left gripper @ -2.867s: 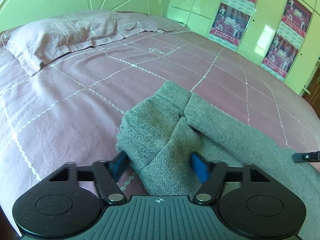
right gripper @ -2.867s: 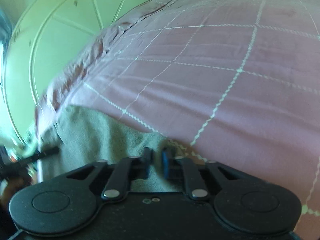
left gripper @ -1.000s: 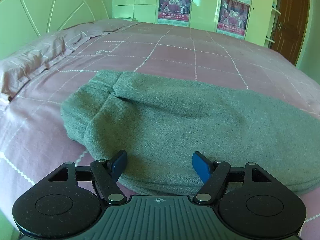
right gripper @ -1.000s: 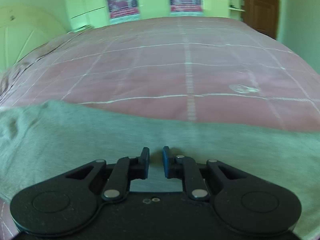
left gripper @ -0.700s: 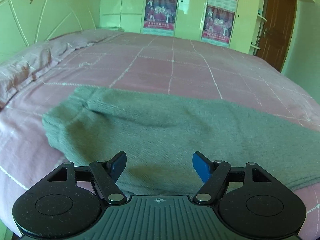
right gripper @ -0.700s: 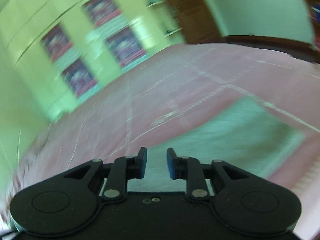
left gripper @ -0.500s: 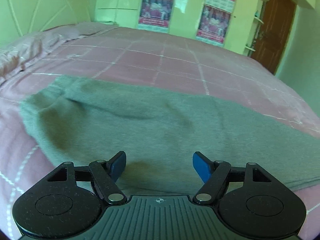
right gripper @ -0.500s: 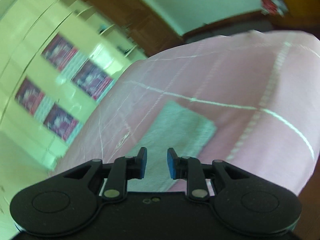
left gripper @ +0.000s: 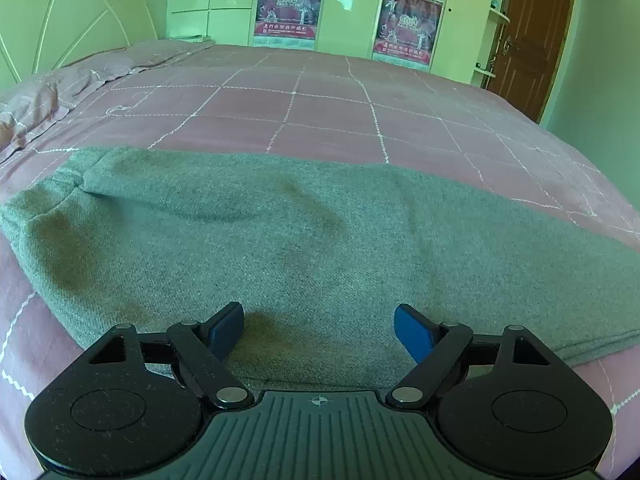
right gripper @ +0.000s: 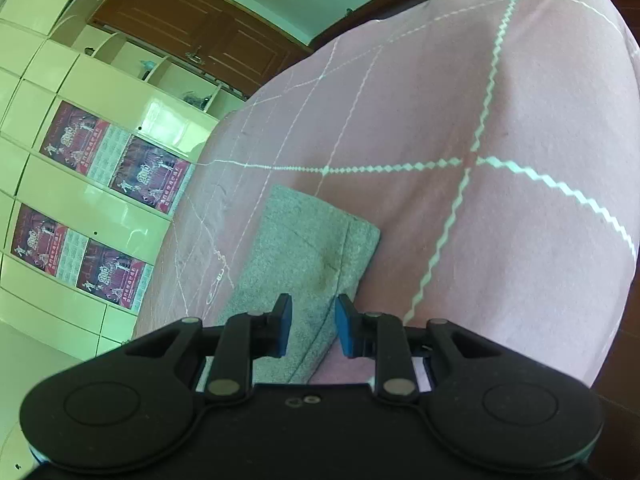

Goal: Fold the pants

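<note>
Grey pants (left gripper: 320, 232) lie flat across the pink bed (left gripper: 320, 120), the legs laid one on the other and the waistband (left gripper: 60, 184) at the left. My left gripper (left gripper: 318, 316) hovers over their near edge. Its jaws are opening wide, and only flat fabric lies below them. In the right wrist view, which is rolled sideways, the cuff end of the pants (right gripper: 312, 240) rests near the bed's edge. My right gripper (right gripper: 313, 302) is over that leg, its jaws opening by a narrow gap. Its pads press on nothing.
A pink pillow (left gripper: 36, 108) and a pale headboard (left gripper: 60, 28) are at the left. A wardrobe with posters (left gripper: 288, 12) and a brown door (left gripper: 528, 40) stand beyond the bed. The bed's edge (right gripper: 600, 320) drops to dark floor (right gripper: 624, 400) beside the cuff.
The left gripper slid right along the pants and its jaws widened. The right gripper rolled and swung from mid-leg to the cuff end, its jaws parting slightly.
</note>
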`<state>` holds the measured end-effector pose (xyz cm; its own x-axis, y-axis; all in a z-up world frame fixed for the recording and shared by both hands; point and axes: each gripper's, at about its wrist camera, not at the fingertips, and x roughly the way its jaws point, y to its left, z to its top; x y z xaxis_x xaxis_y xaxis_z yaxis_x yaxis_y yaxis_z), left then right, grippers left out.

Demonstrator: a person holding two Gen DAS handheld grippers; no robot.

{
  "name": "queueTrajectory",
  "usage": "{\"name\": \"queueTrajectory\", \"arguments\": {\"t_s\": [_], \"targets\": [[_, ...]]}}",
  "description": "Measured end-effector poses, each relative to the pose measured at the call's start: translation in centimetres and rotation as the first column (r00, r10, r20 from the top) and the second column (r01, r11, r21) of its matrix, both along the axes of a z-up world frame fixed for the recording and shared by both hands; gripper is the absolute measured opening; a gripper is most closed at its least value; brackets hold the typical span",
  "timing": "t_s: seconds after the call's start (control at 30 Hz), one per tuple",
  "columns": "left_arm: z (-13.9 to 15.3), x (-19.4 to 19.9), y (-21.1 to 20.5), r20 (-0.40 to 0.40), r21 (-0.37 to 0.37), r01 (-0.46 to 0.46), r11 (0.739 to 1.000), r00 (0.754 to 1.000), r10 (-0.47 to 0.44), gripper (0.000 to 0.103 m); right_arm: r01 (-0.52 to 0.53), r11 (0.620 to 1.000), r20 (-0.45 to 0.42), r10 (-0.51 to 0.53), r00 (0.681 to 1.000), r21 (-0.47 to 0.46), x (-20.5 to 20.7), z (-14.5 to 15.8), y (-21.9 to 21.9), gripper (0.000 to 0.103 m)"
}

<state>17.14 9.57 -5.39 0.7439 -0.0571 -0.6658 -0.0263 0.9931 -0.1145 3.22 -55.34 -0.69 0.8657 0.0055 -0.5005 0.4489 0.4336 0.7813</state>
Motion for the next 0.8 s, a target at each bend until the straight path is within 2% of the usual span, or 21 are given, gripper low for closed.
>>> {"name": "queueTrajectory", "arguments": {"t_s": [0.13,0.23,0.33,0.43,0.5,0.57,0.6,0.67,0.8], "targets": [[-0.1,0.3,0.0,-0.001,0.003,-0.001,1.0,1.0,0.001,0.084,0.017,1.0,0.0,-0.017,1.0,0.014,-0.8,-0.4,0.3,0.031],[0.0,0.5,-0.5,0.0,0.004,0.005,1.0,1.0,-0.005,0.084,0.031,0.999,0.019,-0.031,0.999,0.028,-0.1,-1.2,-0.5,0.03],[0.4,0.5,-2.3,0.002,-0.047,0.002,0.999,1.0,-0.002,0.084,-0.002,1.0,0.03,0.002,1.0,0.006,1.4,-1.5,-0.7,0.027],[0.7,0.8,-7.2,0.016,-0.098,0.082,0.992,0.997,-0.081,0.084,-0.044,0.996,0.024,0.046,0.999,-0.077,2.6,-0.7,0.0,0.029],[0.7,1.0,-11.8,0.025,-0.107,0.162,0.981,0.987,-0.161,0.084,-0.04,0.997,0.031,0.043,0.999,-0.067,2.3,-0.7,0.0,0.031],[0.4,1.0,-16.9,0.013,-0.094,0.241,0.966,0.97,-0.241,0.084,-0.037,0.998,0.04,0.04,0.998,-0.054,1.7,-0.7,-0.1,0.031],[0.2,1.0,-19.3,0.003,-0.052,0.258,0.965,0.966,-0.258,0.086,-0.032,0.998,0.043,0.034,0.998,-0.053,1.4,-0.7,-0.2,0.03],[-0.1,0.9,-23.3,-0.005,0.018,0.267,0.964,0.964,-0.267,0.096,-0.023,0.998,0.049,0.026,0.998,-0.062,0.7,-0.6,-0.3,0.03],[-0.5,0.8,-28.0,-0.022,0.028,0.24,0.97,0.971,-0.239,0.098,0.021,0.997,0.073,-0.016,0.997,-0.074,0.0,-0.5,-0.7,0.027]]}}
